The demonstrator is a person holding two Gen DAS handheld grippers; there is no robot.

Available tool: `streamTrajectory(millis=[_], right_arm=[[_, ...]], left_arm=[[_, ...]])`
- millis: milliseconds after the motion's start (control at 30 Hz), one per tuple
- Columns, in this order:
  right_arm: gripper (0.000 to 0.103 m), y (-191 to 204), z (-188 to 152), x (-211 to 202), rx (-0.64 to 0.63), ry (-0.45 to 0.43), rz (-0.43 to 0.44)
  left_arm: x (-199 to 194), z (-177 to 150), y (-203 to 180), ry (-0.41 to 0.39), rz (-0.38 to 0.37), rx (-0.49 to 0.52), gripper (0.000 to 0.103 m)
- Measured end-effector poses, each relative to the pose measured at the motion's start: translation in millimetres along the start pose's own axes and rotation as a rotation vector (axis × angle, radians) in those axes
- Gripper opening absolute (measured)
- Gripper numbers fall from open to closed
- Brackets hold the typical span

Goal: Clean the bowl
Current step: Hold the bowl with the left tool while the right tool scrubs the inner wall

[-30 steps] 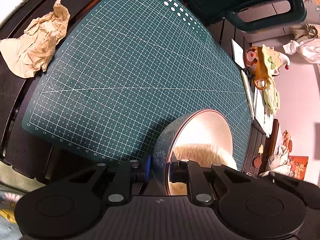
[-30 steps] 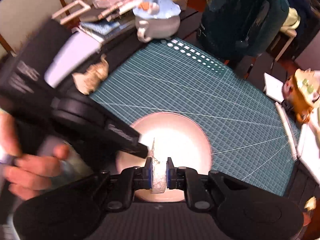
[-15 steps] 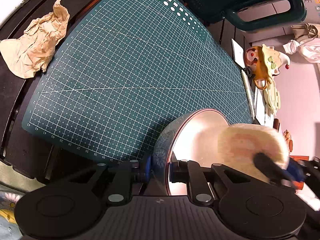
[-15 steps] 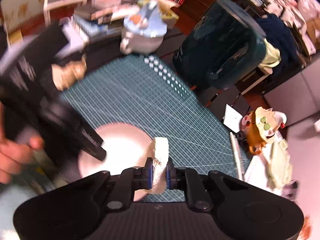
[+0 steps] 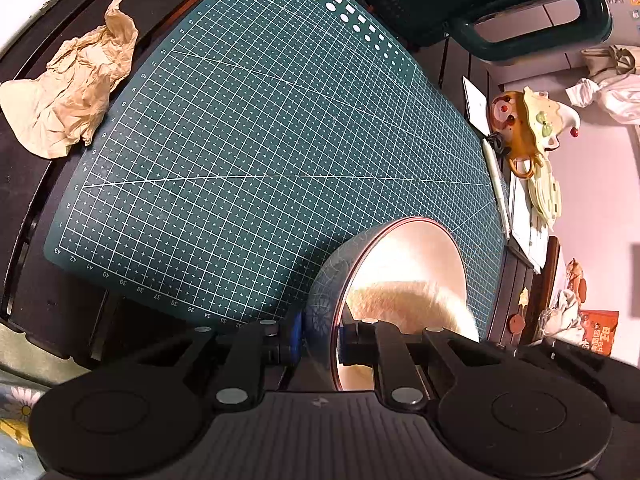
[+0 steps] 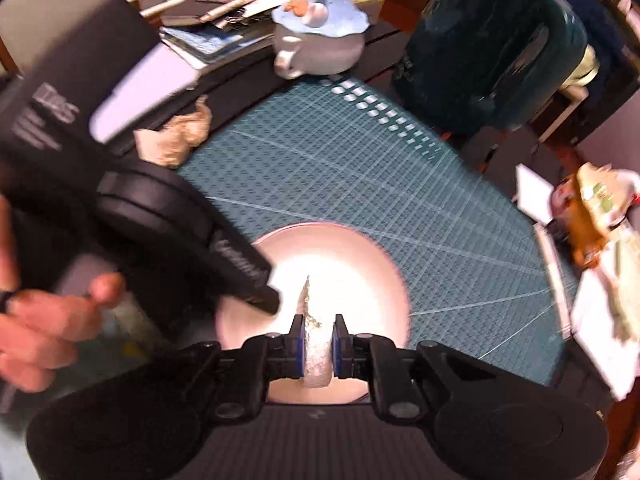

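Pale sponge (image 6: 316,354) sits pinched in the right gripper (image 6: 317,354), inside the bowl (image 6: 360,264). Left gripper (image 5: 318,338) clamps the rim; wiping looks underway, unfinished.

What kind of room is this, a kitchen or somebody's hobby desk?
Most likely a cluttered home hobby desk, not a kitchen. A green gridded cutting mat covers the dark tabletop, stacked books and papers sit behind it, and ceramic figurines stand at the edge. No sink or tap is in view.
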State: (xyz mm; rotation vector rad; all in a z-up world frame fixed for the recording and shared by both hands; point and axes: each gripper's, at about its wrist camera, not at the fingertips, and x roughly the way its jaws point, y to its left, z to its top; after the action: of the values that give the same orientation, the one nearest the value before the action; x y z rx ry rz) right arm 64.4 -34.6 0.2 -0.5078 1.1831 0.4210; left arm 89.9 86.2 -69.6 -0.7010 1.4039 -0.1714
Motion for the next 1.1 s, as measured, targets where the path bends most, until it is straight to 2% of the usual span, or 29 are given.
streamTrajectory(millis=[133, 267, 400, 533, 667, 800, 967, 1100], right_arm=[[0.012, 1, 0, 7, -0.051, 0.007, -0.095], [0.011, -1, -1, -4, -0.083, -0.028, -0.168], [0.011, -10, 4, -29, -0.061, -0.082, -0.155], [0.012, -13, 6, -46, -0.042, -0.112, -0.085], [0.012, -6, 6, -37, -0.05, -0.083, -0.007], [0.012, 5, 3, -13, -0.064, -0.036, 0.017], [0.011, 8, 3, 5, -0.085, -0.048, -0.096], [0.011, 6, 6, -4, -0.106, -0.087, -0.177]], left_arm=[[1, 1, 0, 0.0, 0.001, 0.003, 0.016], [1, 2, 0, -0.001, 0.003, 0.006, 0.016], [1, 3, 0, 0.0, 0.003, 0.006, 0.016], [0, 3, 1, 0.0, 0.003, 0.006, 0.016], [1, 2, 2, -0.001, 0.002, 0.006, 0.016], [1, 2, 2, 0.0, 0.0, 0.005, 0.016], [0, 2, 2, 0.0, 0.001, 0.005, 0.016], [1, 2, 2, 0.001, 0.001, 0.006, 0.016]])
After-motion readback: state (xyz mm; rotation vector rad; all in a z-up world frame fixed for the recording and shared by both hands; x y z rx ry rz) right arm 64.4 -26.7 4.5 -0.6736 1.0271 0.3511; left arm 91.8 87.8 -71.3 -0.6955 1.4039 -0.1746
